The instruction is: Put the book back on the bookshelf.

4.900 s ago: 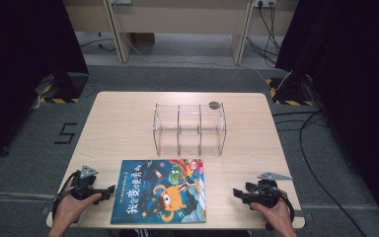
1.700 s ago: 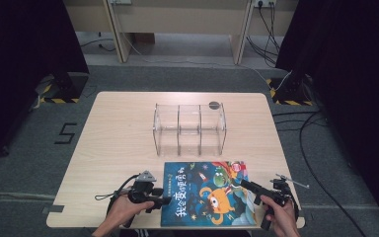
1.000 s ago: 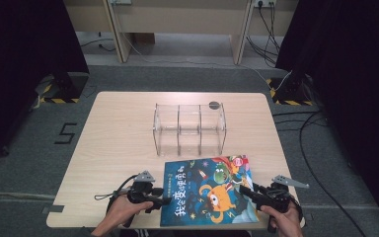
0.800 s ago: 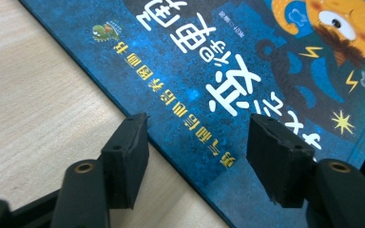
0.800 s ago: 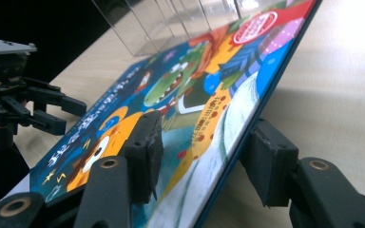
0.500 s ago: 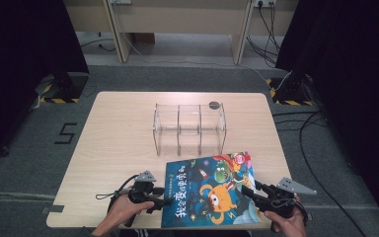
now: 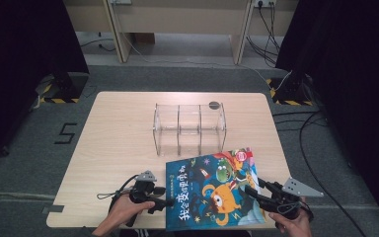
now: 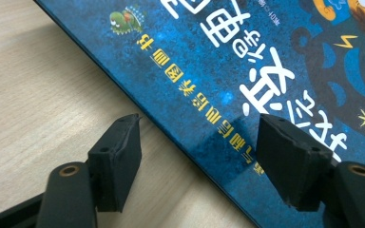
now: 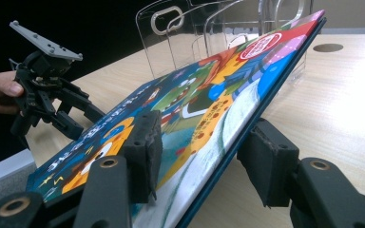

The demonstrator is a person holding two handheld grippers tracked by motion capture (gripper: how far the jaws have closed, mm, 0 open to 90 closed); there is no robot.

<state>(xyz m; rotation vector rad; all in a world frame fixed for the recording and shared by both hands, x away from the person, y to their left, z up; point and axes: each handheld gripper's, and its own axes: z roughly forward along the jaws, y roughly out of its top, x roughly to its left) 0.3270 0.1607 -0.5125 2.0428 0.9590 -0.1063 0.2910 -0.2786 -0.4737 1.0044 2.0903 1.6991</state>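
While right tongs [image 9: 199, 156] grasp book [image 7: 212, 187] edge | left tongs [image 8: 199, 161] released, just opening, straddling spine

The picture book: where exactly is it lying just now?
In the high view the picture book lies at the table's near right edge, in front of the clear rack, its right side lifted by the right gripper.

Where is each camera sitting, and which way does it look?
High view: above the near side, looking down on the table; both hands show.
Left gripper view: on the left hand-held gripper, facing the book; own jaws.
Right gripper view: on the right hand-held gripper, facing the clear rack; own jaws.
All share the book.
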